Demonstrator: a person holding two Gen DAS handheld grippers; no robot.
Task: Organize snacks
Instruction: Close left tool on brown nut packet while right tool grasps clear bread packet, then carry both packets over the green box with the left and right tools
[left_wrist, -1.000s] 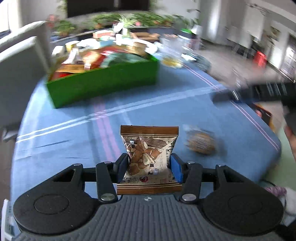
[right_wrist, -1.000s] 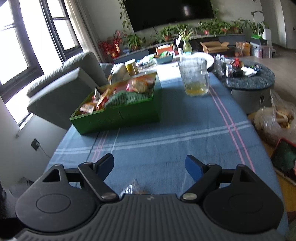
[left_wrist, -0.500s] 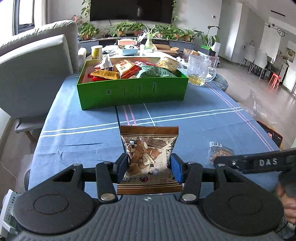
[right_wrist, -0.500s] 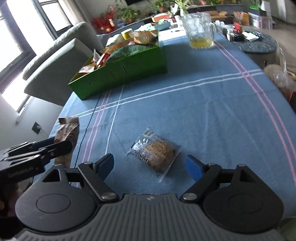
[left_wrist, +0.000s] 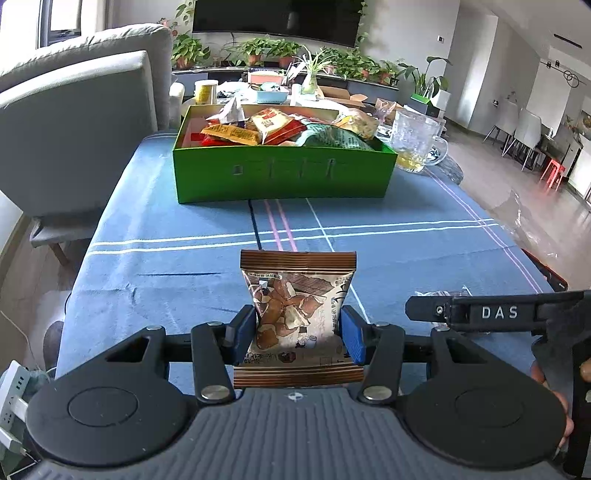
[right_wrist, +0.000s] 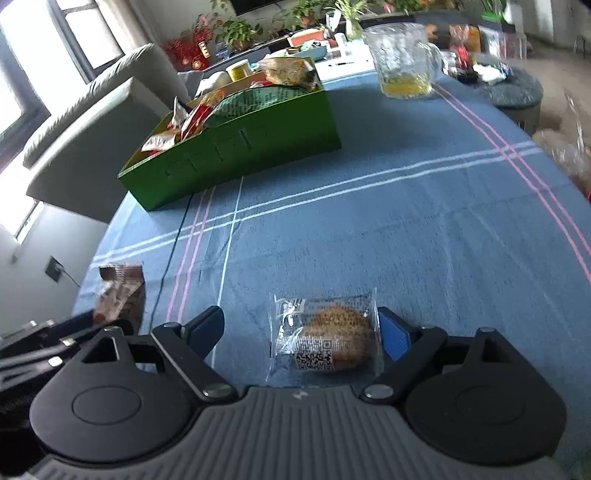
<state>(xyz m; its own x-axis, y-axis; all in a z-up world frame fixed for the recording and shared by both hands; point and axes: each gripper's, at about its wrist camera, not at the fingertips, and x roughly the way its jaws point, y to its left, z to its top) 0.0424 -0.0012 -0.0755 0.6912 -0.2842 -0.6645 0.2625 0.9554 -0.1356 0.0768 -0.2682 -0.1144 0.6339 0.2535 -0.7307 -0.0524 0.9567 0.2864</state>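
Observation:
My left gripper is shut on a brown snack packet, held upright above the blue tablecloth; the same packet shows at the left of the right wrist view. My right gripper stands open low over the table, with a clear-wrapped round cookie lying between its fingers, close to the right pad and not squeezed. In the left wrist view the right gripper's finger marked DAS hides most of that cookie. A green box full of snack bags sits farther back on the table.
A glass mug with yellow liquid stands right of the green box. A grey sofa borders the table's left side. A low dark round table and a plastic bag sit beyond the table's right edge.
My right gripper dropped and moved forward until the wrapped cookie lies between its open fingers. The left gripper kept its grip on the brown packet and swung to face the green box.

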